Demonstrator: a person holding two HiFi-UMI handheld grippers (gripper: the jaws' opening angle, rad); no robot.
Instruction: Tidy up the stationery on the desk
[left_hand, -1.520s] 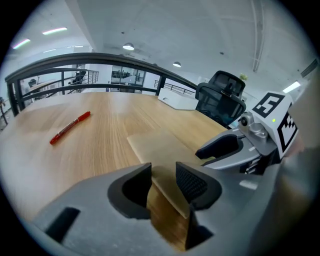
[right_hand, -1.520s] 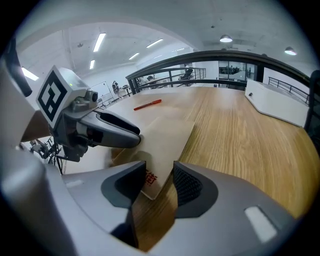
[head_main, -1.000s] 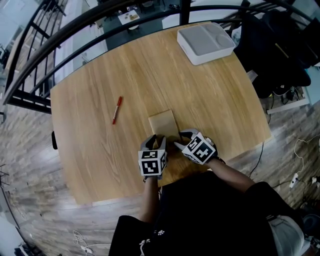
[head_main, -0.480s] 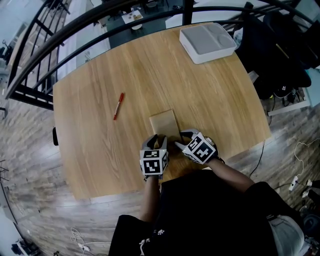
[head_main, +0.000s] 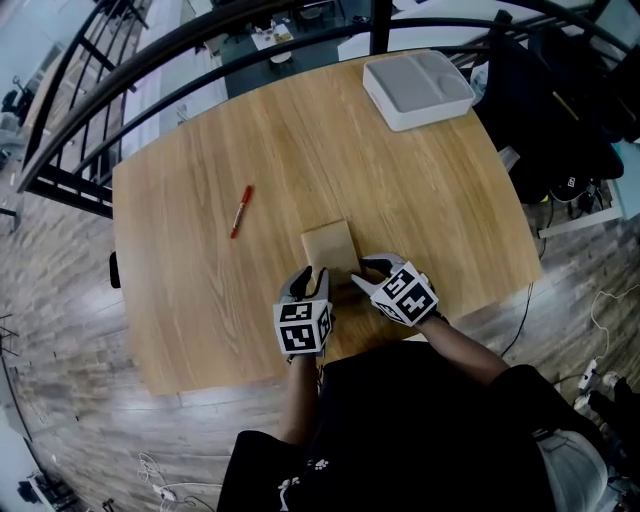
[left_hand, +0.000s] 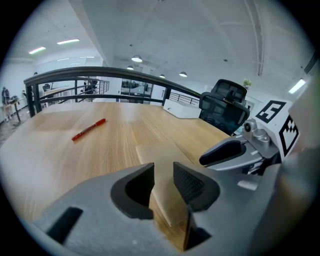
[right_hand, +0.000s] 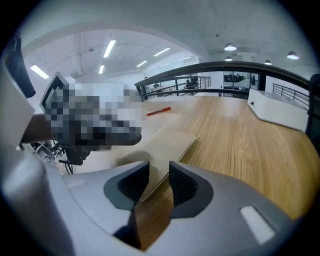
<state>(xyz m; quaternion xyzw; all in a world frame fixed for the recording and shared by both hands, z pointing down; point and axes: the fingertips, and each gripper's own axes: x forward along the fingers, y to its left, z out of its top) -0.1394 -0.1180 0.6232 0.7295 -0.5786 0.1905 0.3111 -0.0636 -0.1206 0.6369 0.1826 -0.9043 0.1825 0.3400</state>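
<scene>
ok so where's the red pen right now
In the head view the red pen lies on the left side of the desk, apart from and left of the tan notebook.

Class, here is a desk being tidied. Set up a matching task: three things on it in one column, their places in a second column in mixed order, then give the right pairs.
Things:
1. pen
2. notebook
3. tray

Places on the desk:
A. middle, close to the near edge
B. far right corner
C. left half, lying alone

Pairs: 1-C, 2-A, 3-B
</scene>
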